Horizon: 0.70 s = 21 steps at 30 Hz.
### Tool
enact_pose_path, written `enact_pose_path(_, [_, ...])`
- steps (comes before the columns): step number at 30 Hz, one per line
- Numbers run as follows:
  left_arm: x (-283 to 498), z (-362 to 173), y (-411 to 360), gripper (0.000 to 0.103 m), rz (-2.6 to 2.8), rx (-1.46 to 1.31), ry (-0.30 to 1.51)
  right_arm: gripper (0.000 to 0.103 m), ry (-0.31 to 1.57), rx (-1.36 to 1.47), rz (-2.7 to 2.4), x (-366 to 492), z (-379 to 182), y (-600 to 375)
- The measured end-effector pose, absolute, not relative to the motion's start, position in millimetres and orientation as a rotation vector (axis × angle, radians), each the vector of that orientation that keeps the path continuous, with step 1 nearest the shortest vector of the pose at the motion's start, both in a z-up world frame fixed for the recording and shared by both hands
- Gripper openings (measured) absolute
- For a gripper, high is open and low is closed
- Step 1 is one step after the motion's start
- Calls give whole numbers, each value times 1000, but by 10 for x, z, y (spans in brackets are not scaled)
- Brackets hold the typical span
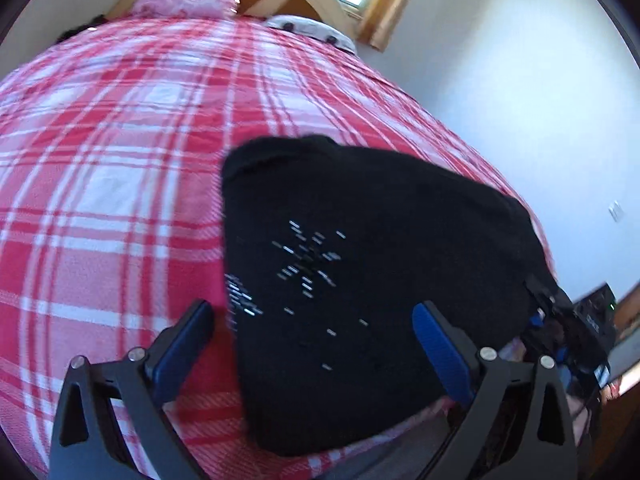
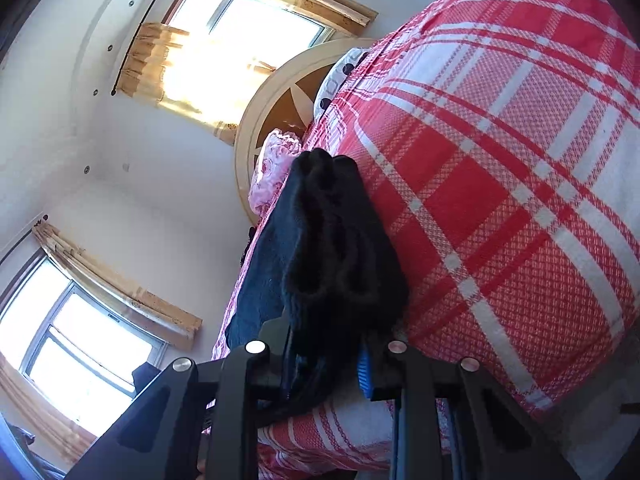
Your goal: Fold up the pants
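Note:
Folded black pants with small silver marks lie on a red and white plaid bedspread, near the bed's right edge. My left gripper hovers open over their near part, one blue-padded finger on the bedspread to the left, the other above the black cloth. In the right wrist view the black pants bunch up from the bedspread into my right gripper, which is shut on a thick fold of them. That right gripper shows at the pants' right edge in the left wrist view.
At the head of the bed lie a pink pillow and a white spotted pillow against a round wooden headboard. A dark blue cloth lies beside the pants. A white wall borders the bed.

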<state>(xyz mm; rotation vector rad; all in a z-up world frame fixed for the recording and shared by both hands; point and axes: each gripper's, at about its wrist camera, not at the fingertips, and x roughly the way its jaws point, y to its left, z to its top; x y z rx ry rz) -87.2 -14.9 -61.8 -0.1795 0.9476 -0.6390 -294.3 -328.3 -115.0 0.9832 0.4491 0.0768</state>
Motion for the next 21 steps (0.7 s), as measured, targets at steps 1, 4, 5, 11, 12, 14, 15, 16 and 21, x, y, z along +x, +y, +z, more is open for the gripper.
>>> enact_pose_path(1, [-880, -636, -157, 95, -666, -209, 967, 26, 449, 984, 77, -2941, -1154, -3285])
enact_pose_path(4, [-867, -665, -142, 89, -687, -298, 1005, 26, 446, 995, 80, -2932, -1167, -3286])
enact_pose_path(5, [-842, -663, -117, 85, -690, -333, 1019, 26, 445, 1002, 81, -2941, -1179, -3289])
enact_pose_path(11, [-654, -758, 299, 28, -656, -690, 1111, 27, 442, 1027, 87, -2979, -1208, -3312])
enact_pose_path(12, [-636, -783, 323, 28, -657, -718, 1115, 27, 442, 1027, 87, -2971, -1217, -3327])
enact_pose_path(14, [-666, -741, 262, 24, -641, -664, 1097, 27, 447, 1032, 81, -2977, -1225, -3328])
enact_pose_path(15, [-720, -644, 176, 23, -626, -573, 1057, 27, 447, 1033, 81, -2978, -1223, -3327])
enact_pose_path(16, [-762, -572, 110, 22, -618, -515, 1026, 27, 447, 1034, 81, -2981, -1224, -3329])
enact_pose_path(21, [-819, -305, -5, 19, -603, -399, 908, 27, 452, 1033, 73, -2957, -1204, -3316])
